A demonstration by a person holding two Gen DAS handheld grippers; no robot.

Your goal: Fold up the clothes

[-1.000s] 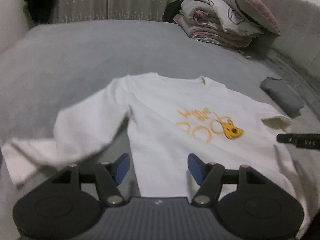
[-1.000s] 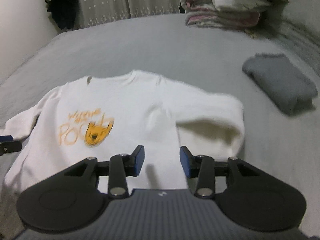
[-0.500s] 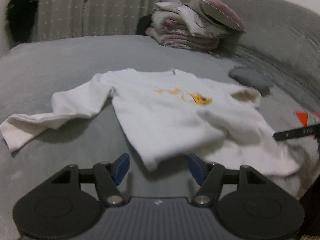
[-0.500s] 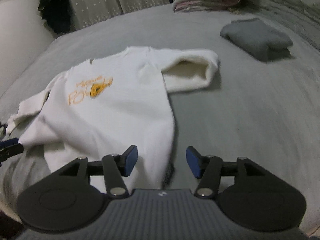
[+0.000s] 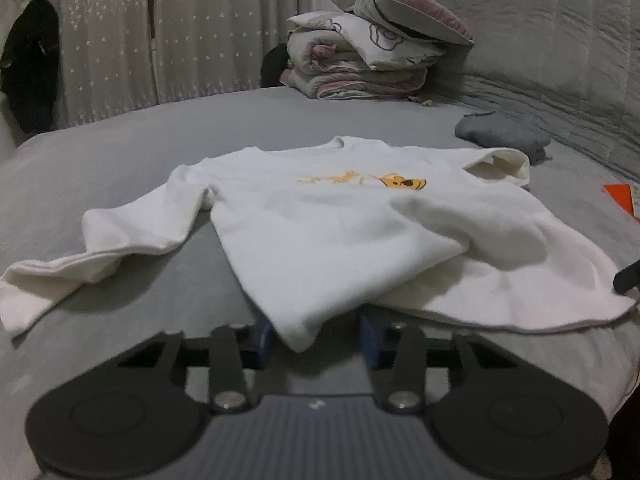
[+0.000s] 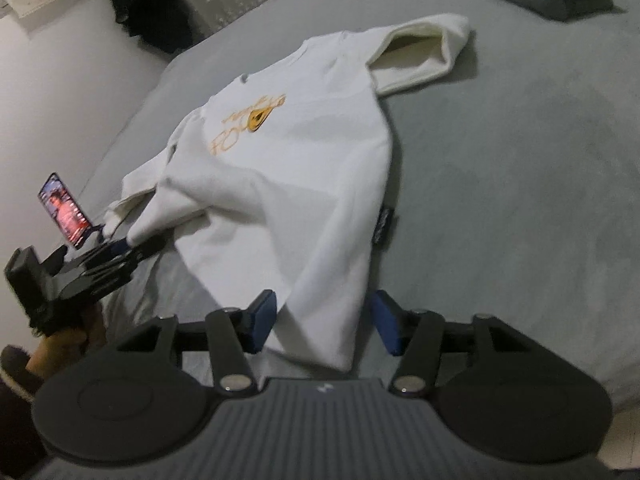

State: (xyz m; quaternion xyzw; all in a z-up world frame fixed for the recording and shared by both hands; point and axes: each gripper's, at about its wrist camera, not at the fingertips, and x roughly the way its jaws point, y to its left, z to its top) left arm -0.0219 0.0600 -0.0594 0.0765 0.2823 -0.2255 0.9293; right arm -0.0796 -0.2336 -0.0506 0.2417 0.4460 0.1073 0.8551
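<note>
Both grippers' fingers gape around the sweatshirt (image 5: 340, 232) hem; only the right view shows a phone (image 6: 64, 210).

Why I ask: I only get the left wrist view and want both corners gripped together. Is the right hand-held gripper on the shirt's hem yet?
Observer: The right hand-held gripper is open, and the near hem corner of the shirt lies between its blue pads.
Operator: Anything on that edge to avoid?
Observer: A small black label sticks out of the side seam just beyond that corner.
Operator: And my gripper, seen from there?
Observer: The left hand-held gripper has a white tip of the shirt at its fingers. A lit phone shows just above it in that view.
</note>
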